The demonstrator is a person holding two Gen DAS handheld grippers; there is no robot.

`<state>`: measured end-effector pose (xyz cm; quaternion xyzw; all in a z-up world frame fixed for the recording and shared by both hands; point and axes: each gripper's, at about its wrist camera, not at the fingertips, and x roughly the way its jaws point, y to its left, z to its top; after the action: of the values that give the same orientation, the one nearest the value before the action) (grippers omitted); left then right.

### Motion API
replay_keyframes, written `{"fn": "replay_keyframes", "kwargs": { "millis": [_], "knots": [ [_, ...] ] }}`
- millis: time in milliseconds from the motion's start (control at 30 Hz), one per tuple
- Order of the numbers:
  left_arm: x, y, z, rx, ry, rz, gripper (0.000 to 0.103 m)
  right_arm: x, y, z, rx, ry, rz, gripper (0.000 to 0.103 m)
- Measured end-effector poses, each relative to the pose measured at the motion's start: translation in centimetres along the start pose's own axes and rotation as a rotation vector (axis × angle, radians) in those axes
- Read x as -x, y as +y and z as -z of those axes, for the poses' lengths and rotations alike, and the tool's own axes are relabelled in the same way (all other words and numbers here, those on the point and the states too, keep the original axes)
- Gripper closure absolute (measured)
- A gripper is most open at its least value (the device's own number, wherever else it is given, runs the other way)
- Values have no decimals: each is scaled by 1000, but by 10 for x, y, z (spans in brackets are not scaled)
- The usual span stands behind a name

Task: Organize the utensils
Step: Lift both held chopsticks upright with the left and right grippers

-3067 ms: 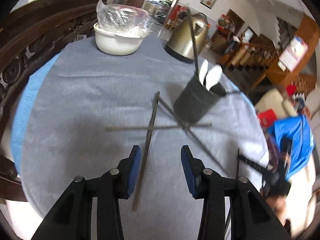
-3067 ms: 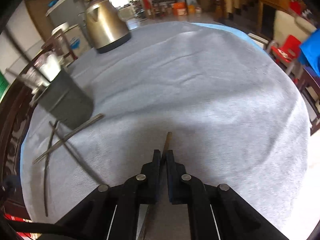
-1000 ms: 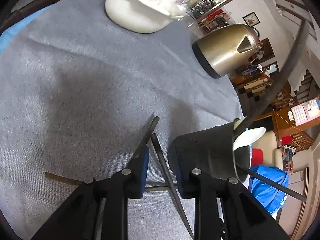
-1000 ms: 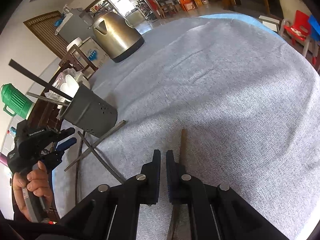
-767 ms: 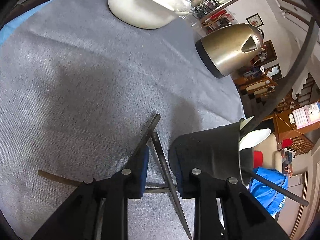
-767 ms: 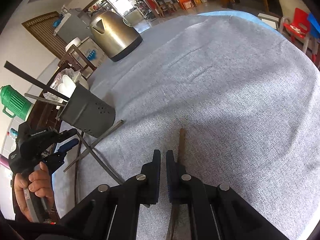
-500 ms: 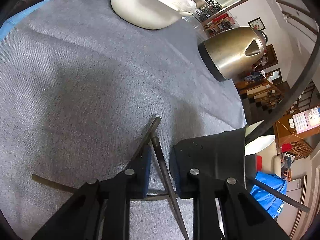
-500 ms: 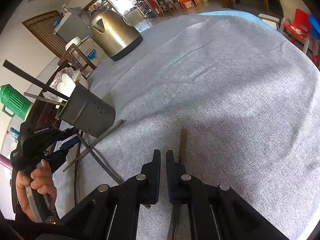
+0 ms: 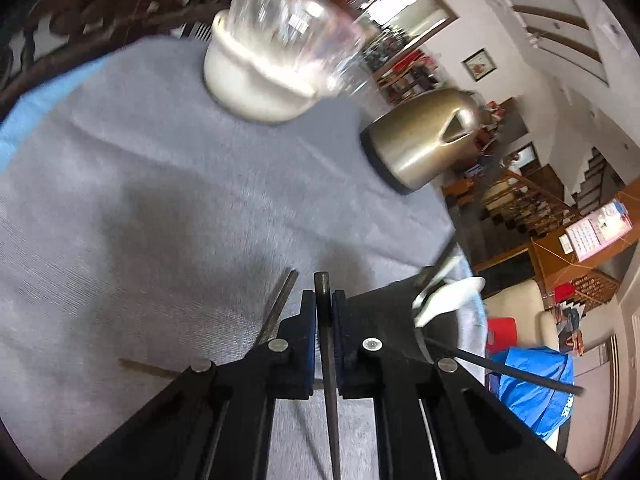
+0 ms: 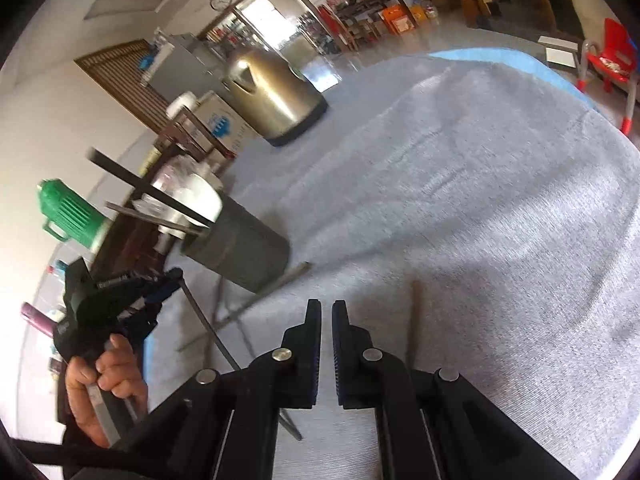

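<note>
My left gripper [image 9: 323,304] is shut on a dark chopstick [image 9: 322,285] and holds its end just above the grey cloth. Right of it stands the black utensil holder [image 9: 384,312] with white spoons [image 9: 452,296] and dark sticks in it. Two more chopsticks [image 9: 280,300] lie on the cloth by the left finger. In the right wrist view my right gripper [image 10: 326,312] is nearly shut and empty, above the cloth. A brown chopstick [image 10: 414,316] lies on the cloth just right of it. The holder [image 10: 240,248] and the left gripper [image 10: 160,284] show at the left.
A white bowl [image 9: 256,84] with a clear plastic cover stands at the back of the round table. A metal kettle [image 9: 420,144] stands at the back right. The table edge [image 9: 456,240] runs close behind the holder. A green jug [image 10: 72,212] stands off the table.
My left gripper has shut on the dark chopstick that lay between its fingers and lifted it. The brown chopstick now lies free beside my right gripper.
</note>
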<state>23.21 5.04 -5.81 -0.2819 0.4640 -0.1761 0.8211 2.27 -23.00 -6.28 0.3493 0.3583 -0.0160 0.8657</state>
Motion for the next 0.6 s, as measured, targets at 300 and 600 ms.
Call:
{"fn": "replay_keyframes", "kwargs": {
  "millis": [300,600],
  "knots": [
    [65,-24,8,-131,-85,46,96,14,14,-11,68,-13,111,95],
    [100,-57,31,-319,-164,44,96,-44,-5,-4,90,212,346,88]
  ]
}}
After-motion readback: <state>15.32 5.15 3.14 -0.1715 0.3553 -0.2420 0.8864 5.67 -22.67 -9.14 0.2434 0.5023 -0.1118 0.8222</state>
